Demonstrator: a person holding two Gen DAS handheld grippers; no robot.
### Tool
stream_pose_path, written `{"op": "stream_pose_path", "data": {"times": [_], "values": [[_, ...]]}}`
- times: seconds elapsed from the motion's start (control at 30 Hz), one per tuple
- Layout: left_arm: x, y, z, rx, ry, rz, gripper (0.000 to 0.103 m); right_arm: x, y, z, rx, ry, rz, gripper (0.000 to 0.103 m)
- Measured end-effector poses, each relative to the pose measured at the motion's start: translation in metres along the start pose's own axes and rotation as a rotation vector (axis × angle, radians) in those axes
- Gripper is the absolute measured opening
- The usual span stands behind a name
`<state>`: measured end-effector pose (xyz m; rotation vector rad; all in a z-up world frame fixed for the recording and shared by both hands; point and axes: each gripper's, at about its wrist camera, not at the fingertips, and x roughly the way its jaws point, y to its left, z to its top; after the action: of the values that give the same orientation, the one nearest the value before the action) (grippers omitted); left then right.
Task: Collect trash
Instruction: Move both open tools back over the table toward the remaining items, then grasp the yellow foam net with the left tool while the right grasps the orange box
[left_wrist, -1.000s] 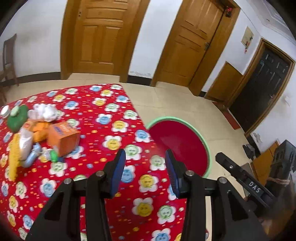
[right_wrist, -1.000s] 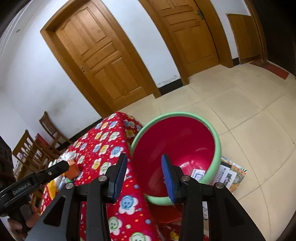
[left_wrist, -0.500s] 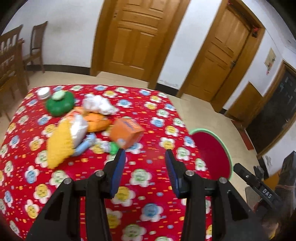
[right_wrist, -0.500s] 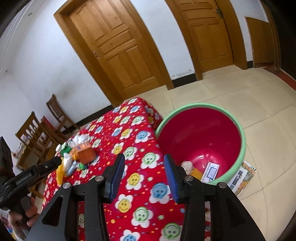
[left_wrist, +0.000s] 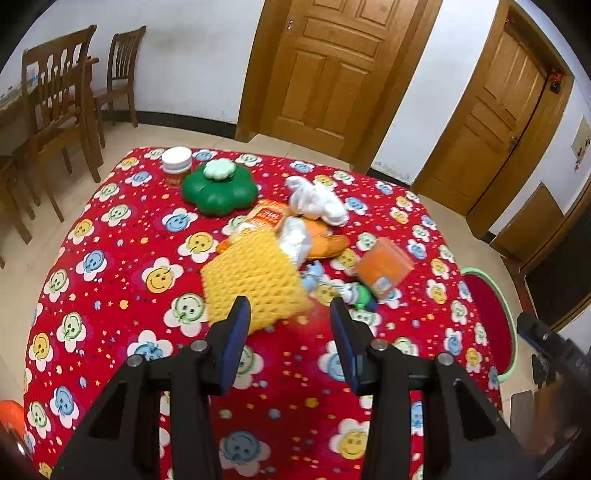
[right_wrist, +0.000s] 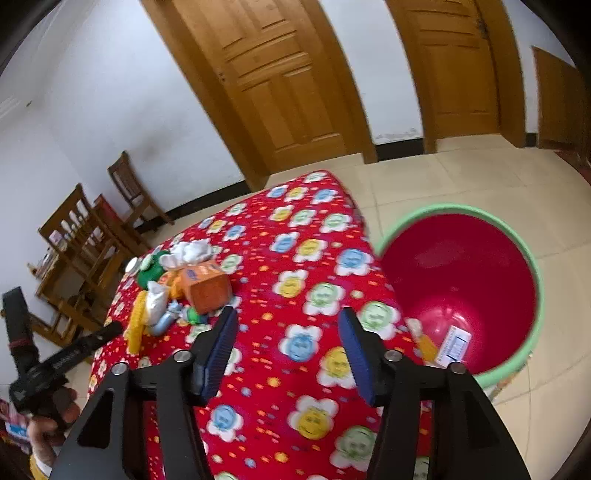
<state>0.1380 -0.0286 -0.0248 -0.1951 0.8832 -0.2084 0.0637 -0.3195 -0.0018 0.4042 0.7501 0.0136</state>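
A heap of trash lies on the red flowered tablecloth (left_wrist: 122, 280): a yellow waffle-textured sponge cloth (left_wrist: 255, 280), an orange carton (left_wrist: 384, 266), white crumpled tissue (left_wrist: 317, 201), an orange wrapper (left_wrist: 325, 240) and a green cap piece (left_wrist: 360, 295). My left gripper (left_wrist: 290, 317) is open and empty, just short of the yellow cloth. My right gripper (right_wrist: 284, 328) is open and empty above the table's right part. The heap shows at left in the right wrist view, with the orange carton (right_wrist: 205, 286). A red bin with a green rim (right_wrist: 461, 280) stands on the floor beside the table, with a few items inside.
A green flower-shaped lid container (left_wrist: 219, 188) and a white-capped jar (left_wrist: 176, 166) sit at the table's far side. Wooden chairs (left_wrist: 59, 96) stand at the left. Wooden doors (left_wrist: 332, 70) line the far wall. The bin (left_wrist: 491, 317) is off the table's right edge.
Both grippers have swung left, away from the bin toward the trash heap. The left gripper now faces the yellow cloth closely. Both stay open.
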Motion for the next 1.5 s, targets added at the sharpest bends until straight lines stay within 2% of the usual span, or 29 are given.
{"op": "stream_pose_path", "data": {"times": [0.13,0.43,0.67,0.9,1.27,1.33,1.37,1.4,1.5], "values": [[0.011,0.007,-0.002,0.001,0.009,-0.004,0.045,0.015,0.020,0.004,-0.046,0.017,-0.004,0.067],[0.034,0.006,-0.005,0.065,0.010,0.015,0.046,0.061,0.061,0.009,-0.137,0.092,0.010,0.074],[0.039,0.022,-0.001,0.007,-0.005,-0.023,0.046,0.097,0.086,0.009,-0.192,0.131,0.026,0.077],[0.036,0.040,0.000,-0.075,-0.026,-0.070,0.033,0.127,0.097,0.010,-0.210,0.155,0.032,0.077],[0.031,0.054,0.001,-0.139,-0.046,-0.087,0.024,0.152,0.104,0.009,-0.210,0.150,0.024,0.077],[0.030,0.055,0.000,-0.144,-0.052,-0.086,0.022,0.153,0.102,0.009,-0.202,0.140,0.029,0.072],[0.029,0.056,0.000,-0.149,-0.055,-0.085,0.021,0.152,0.102,0.009,-0.205,0.130,0.023,0.063],[0.029,0.058,0.000,-0.154,-0.057,-0.086,0.021,0.151,0.102,0.009,-0.215,0.118,0.012,0.060],[0.026,0.062,-0.002,-0.174,-0.063,-0.088,0.020,0.150,0.102,0.008,-0.213,0.114,0.016,0.059]]}}
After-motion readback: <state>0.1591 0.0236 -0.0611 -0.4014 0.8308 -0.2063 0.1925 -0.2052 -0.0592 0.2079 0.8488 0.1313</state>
